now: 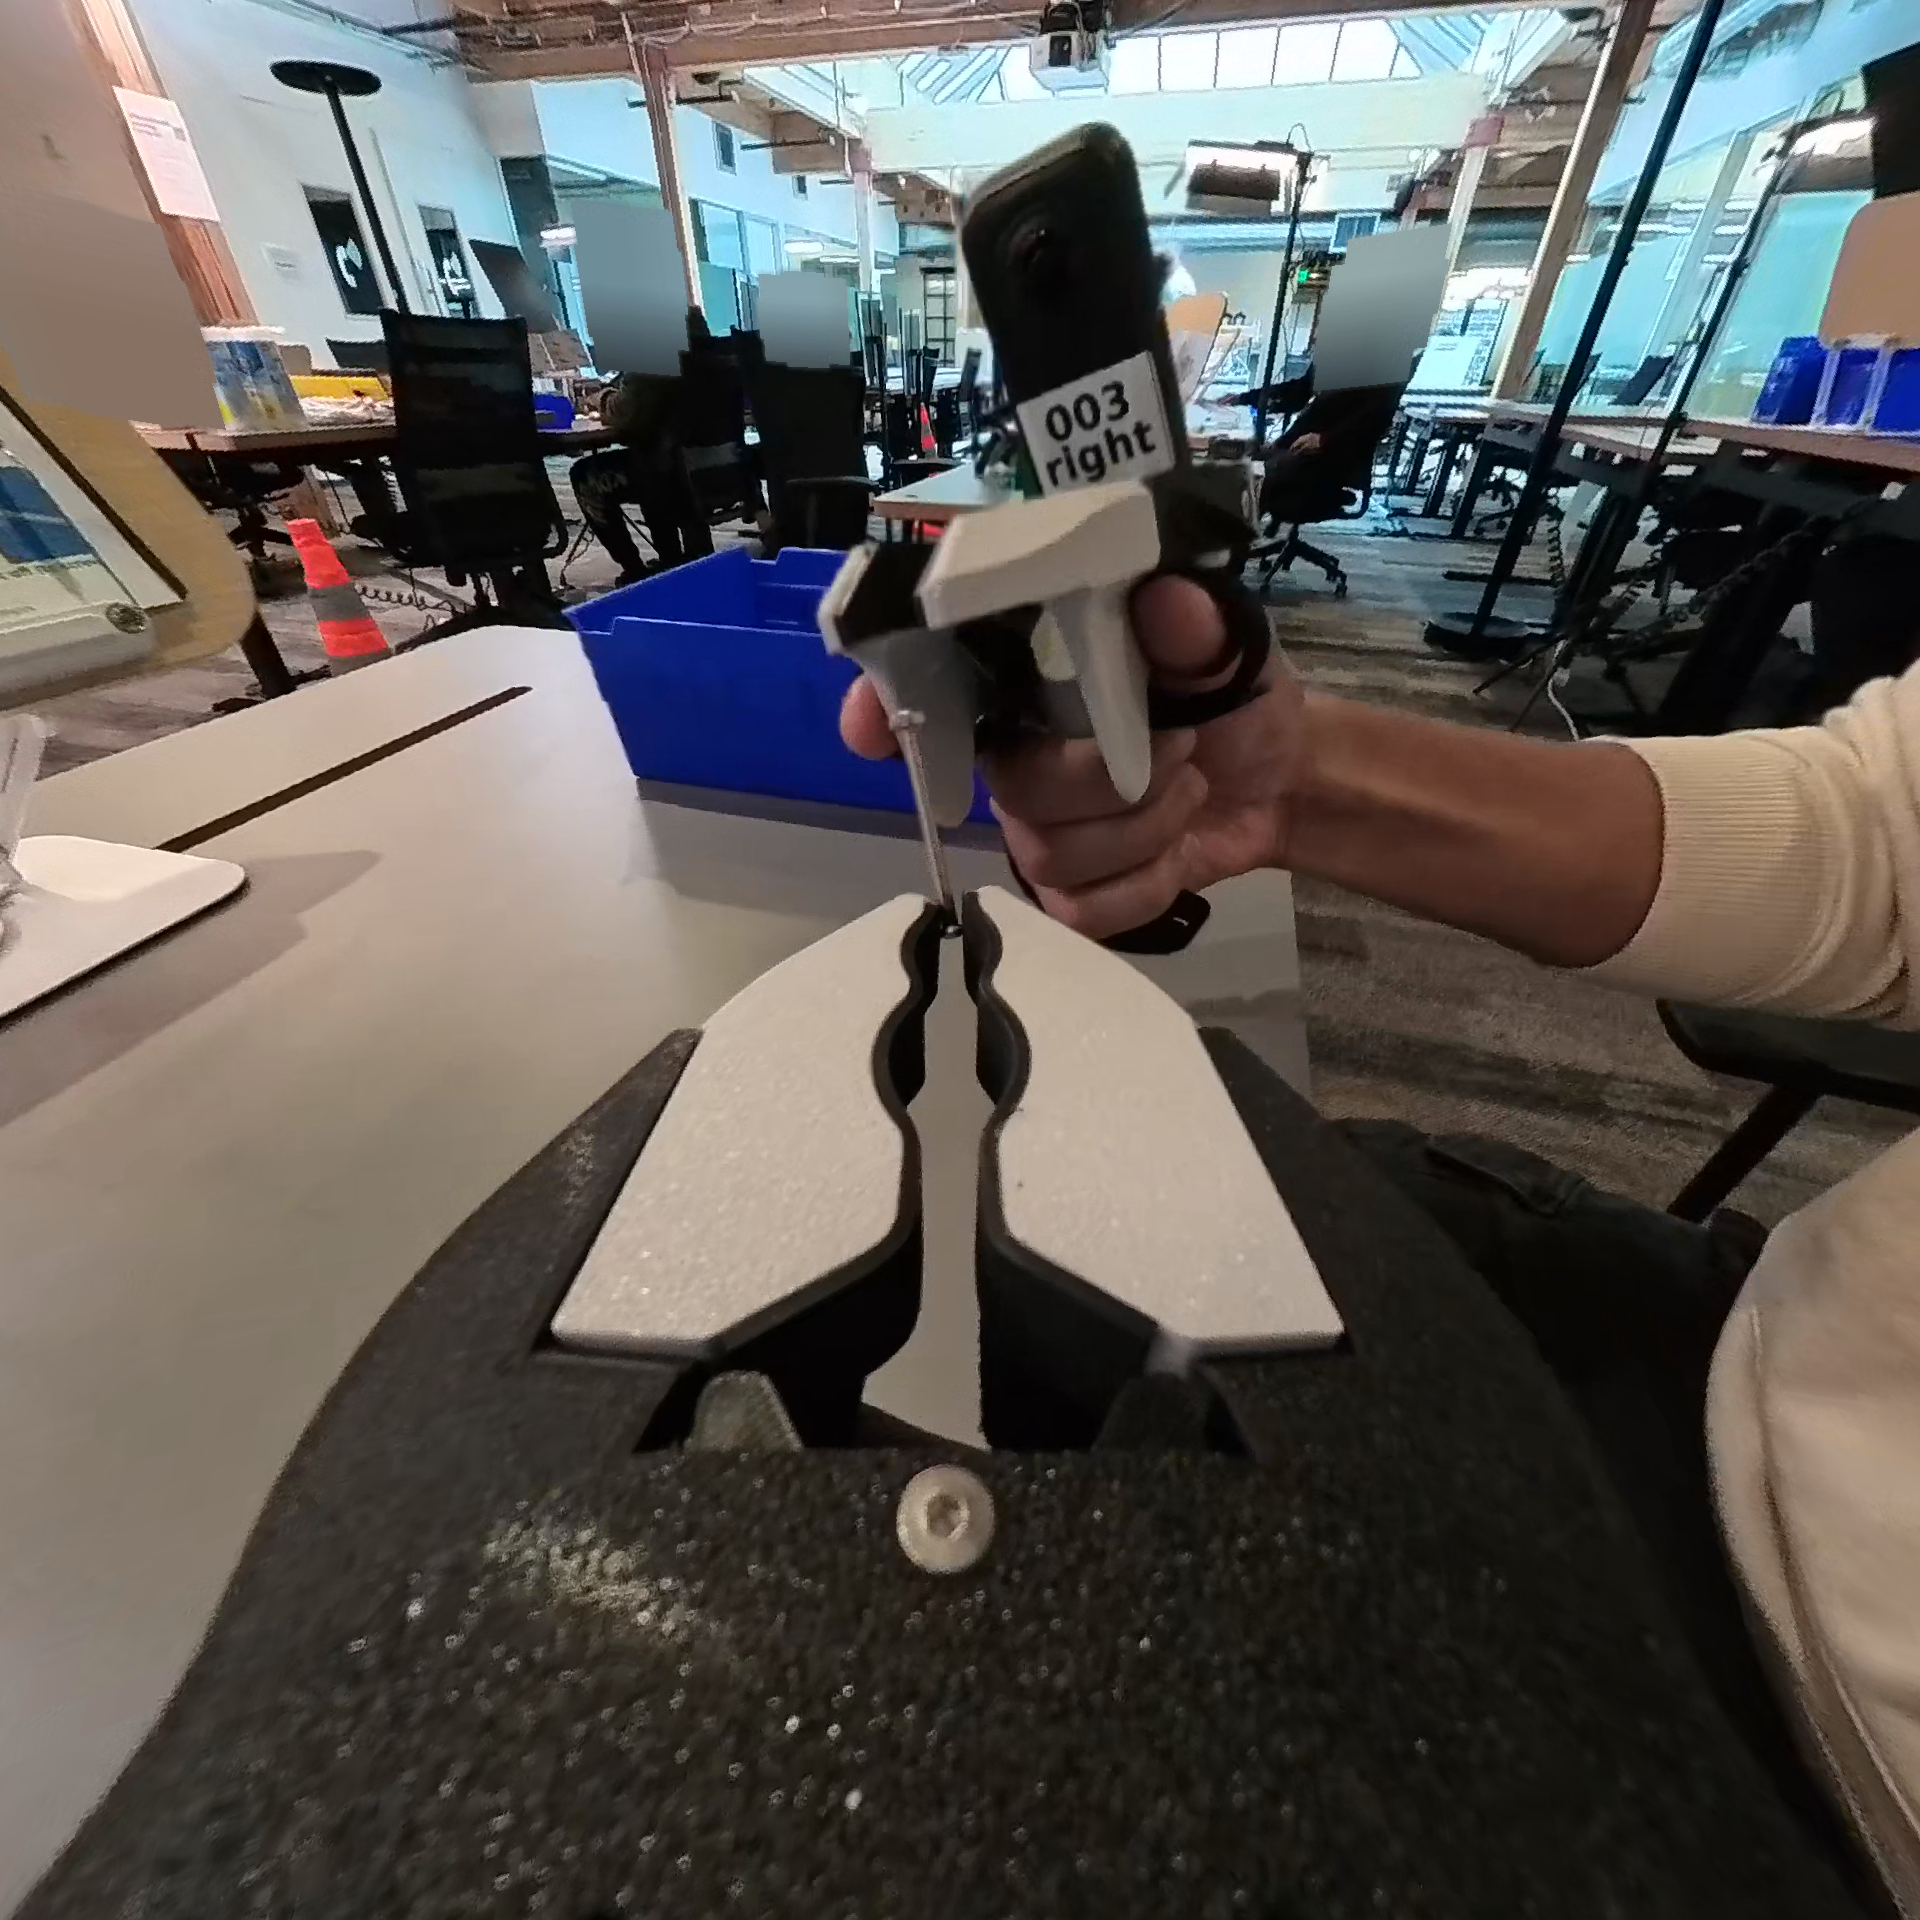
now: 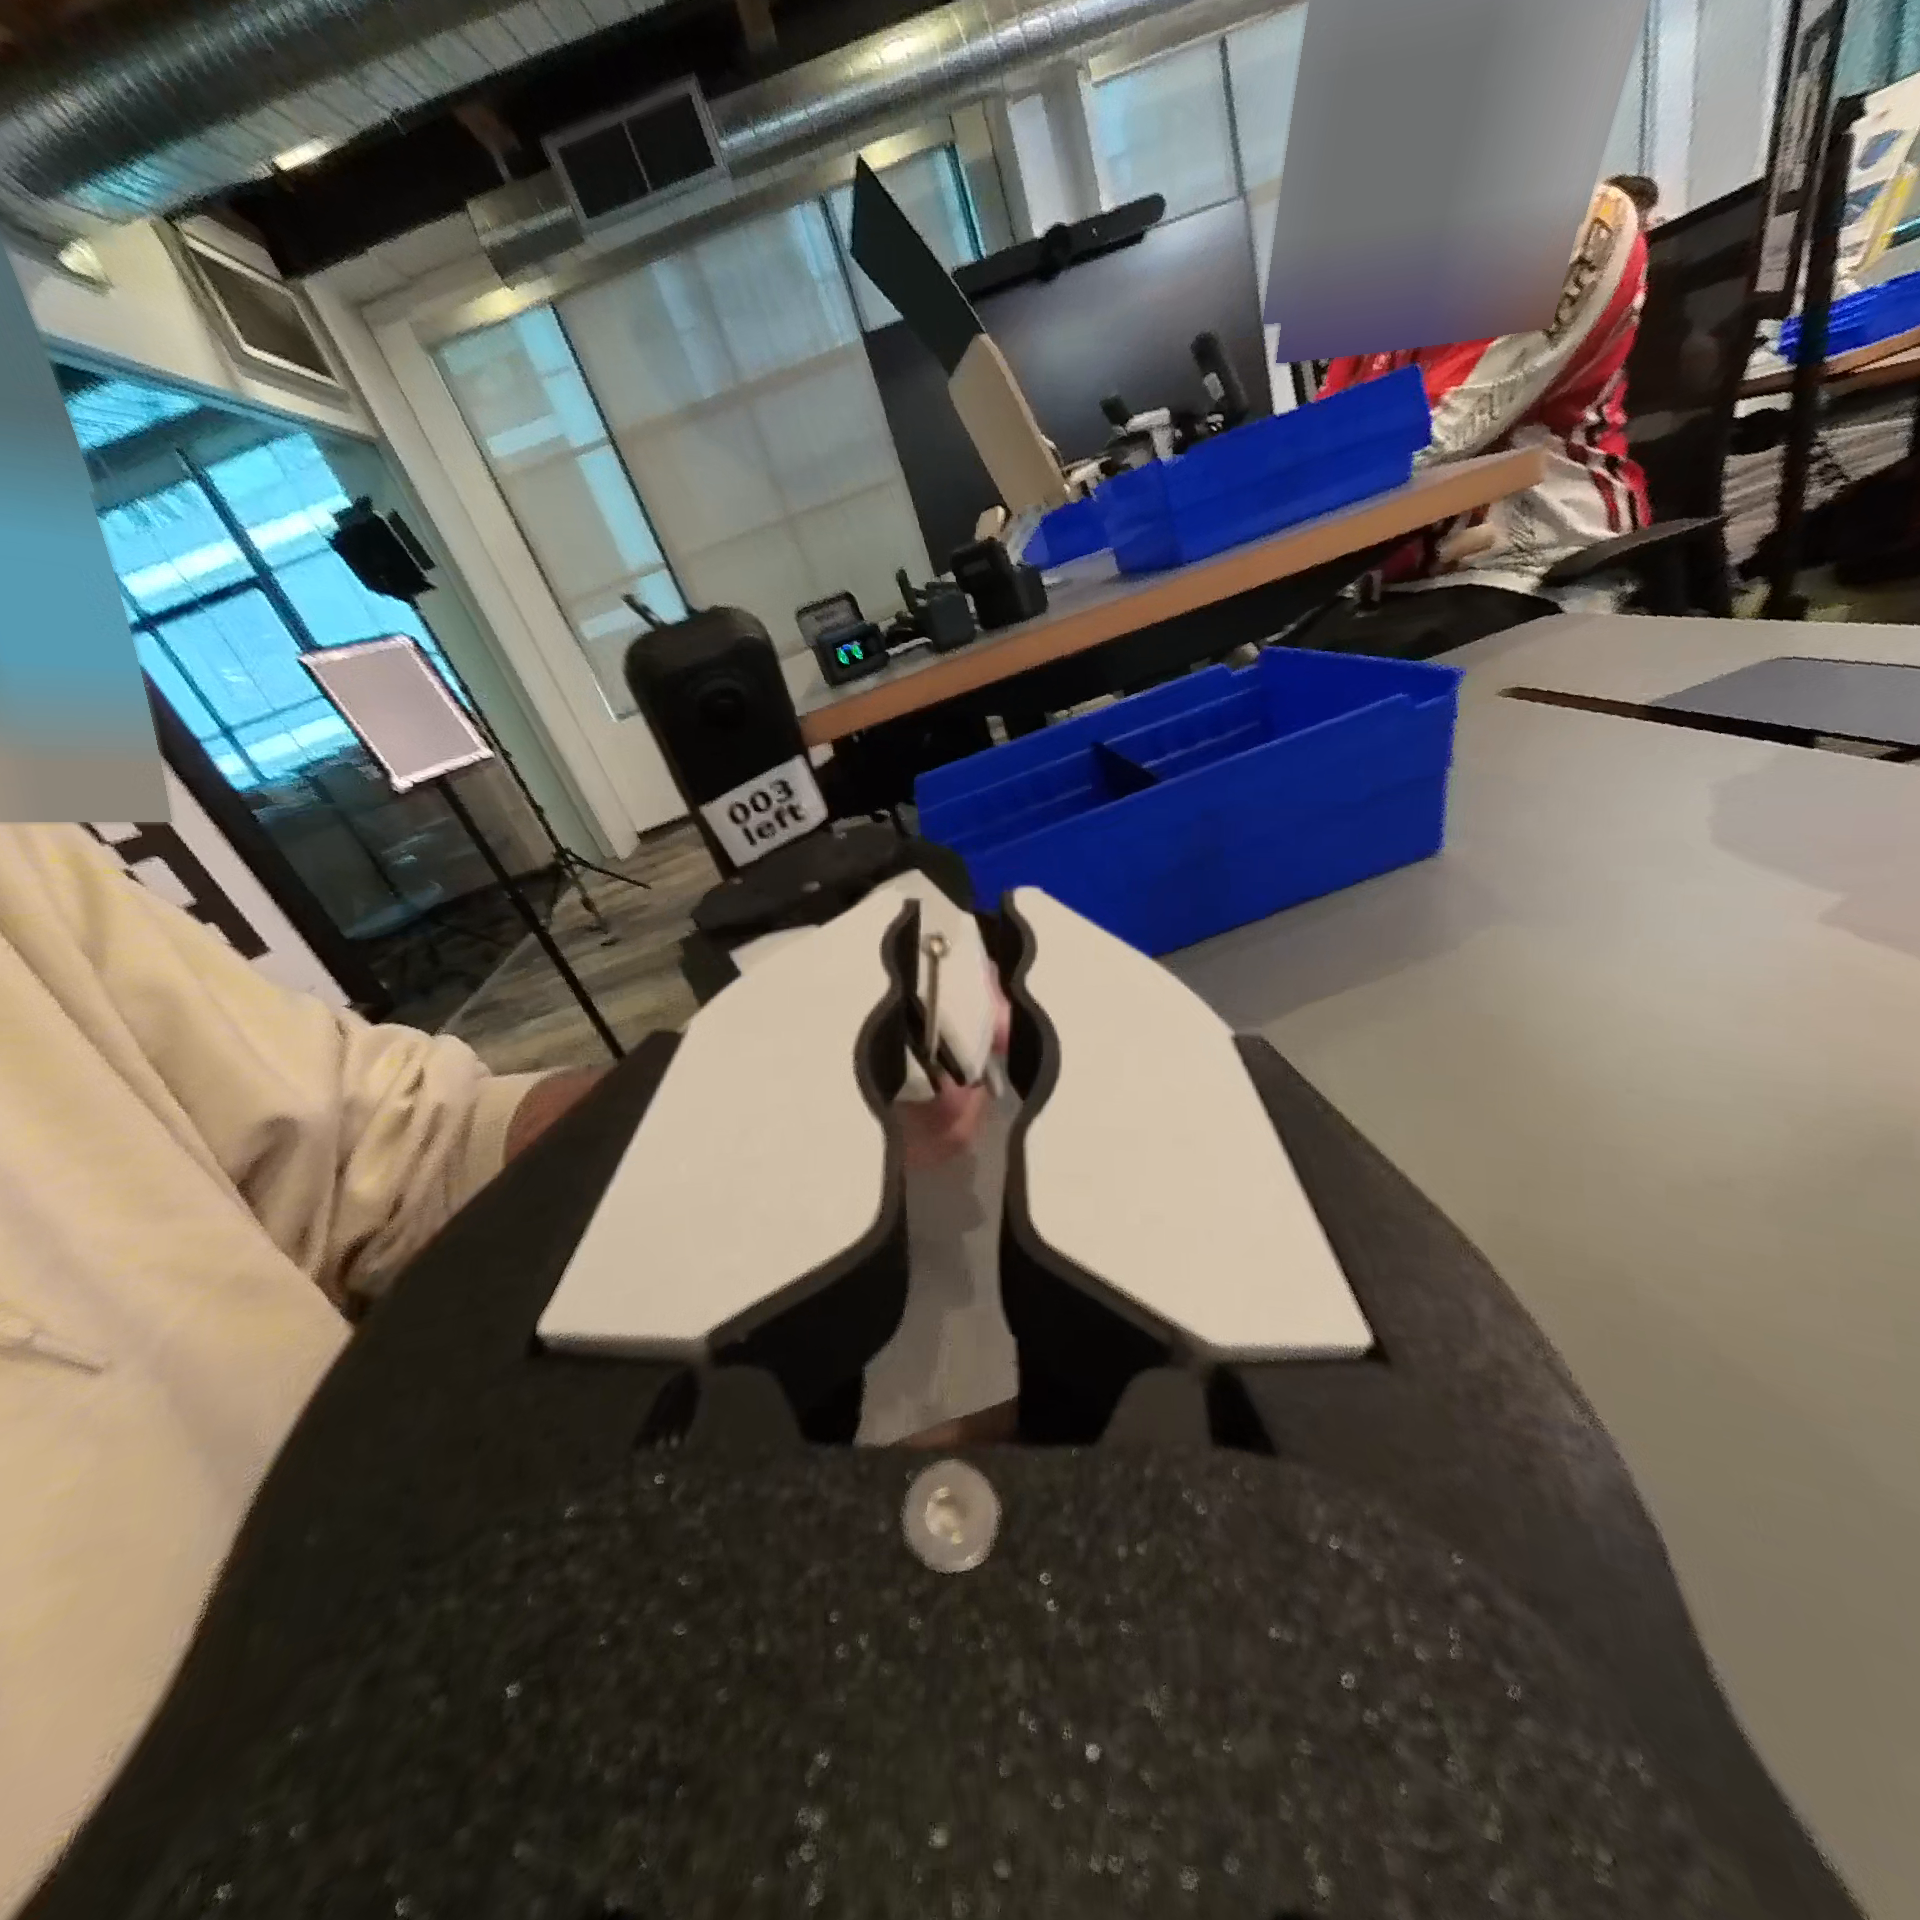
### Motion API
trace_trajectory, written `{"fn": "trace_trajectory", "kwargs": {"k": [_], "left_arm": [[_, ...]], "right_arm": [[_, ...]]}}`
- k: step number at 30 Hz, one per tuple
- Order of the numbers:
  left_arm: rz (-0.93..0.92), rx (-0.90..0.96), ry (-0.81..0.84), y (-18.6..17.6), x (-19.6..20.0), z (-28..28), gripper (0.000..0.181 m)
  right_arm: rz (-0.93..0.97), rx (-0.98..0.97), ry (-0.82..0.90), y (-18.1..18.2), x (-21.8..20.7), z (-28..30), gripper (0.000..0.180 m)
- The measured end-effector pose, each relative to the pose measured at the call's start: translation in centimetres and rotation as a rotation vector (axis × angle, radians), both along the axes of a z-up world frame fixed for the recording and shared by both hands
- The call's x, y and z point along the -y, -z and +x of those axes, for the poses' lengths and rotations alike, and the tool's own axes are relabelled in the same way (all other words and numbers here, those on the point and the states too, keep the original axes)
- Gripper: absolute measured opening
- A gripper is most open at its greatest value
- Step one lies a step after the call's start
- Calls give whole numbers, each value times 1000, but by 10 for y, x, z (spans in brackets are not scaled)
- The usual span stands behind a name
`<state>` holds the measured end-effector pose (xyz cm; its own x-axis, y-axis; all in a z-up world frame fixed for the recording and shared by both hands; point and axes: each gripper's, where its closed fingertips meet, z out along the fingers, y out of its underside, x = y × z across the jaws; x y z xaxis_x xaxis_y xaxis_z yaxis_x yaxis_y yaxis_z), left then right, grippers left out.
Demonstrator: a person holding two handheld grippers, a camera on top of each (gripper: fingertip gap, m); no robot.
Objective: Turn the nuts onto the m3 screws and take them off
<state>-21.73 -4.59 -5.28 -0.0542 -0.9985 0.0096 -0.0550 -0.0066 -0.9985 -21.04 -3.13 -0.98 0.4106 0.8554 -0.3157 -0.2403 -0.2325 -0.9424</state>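
My left gripper [image 1: 948,923] is shut at its tips on a small dark nut [image 1: 951,930]. A long thin m3 screw [image 1: 928,821] stands out of the nut, tilted up and away, with its head [image 1: 906,717] at the top. My right gripper [image 1: 1039,805], held in a hand, is open; its one finger [image 1: 935,748] lies just beside the screw's head. In the right wrist view the right gripper [image 2: 968,909] is open with the screw [image 2: 938,997] between its fingers, near the left one. The left gripper's white fingertips [image 2: 961,1039] show behind it.
A blue divided bin [image 1: 727,707] stands on the grey table [image 1: 416,935] just beyond the grippers and also shows in the right wrist view [image 2: 1247,831]. A white stand base [image 1: 104,914] sits at the left. A dark flat pad [image 2: 1818,696] lies far right.
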Motion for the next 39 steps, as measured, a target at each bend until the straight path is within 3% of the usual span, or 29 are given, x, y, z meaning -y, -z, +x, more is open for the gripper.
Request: {"fn": "trace_trajectory", "kwargs": {"k": [17,34,39], "left_arm": [[-22,7,65,-3,10,-1,4],[309,-235,-236,14,-18,4,4],[207,-154,-139,6,-6,4,4]], "right_arm": [[-4,30,-67,7,12,-15,6],[35,281,150,23,-6,-7,5],[10,106,45,13,5,-8,5]]}}
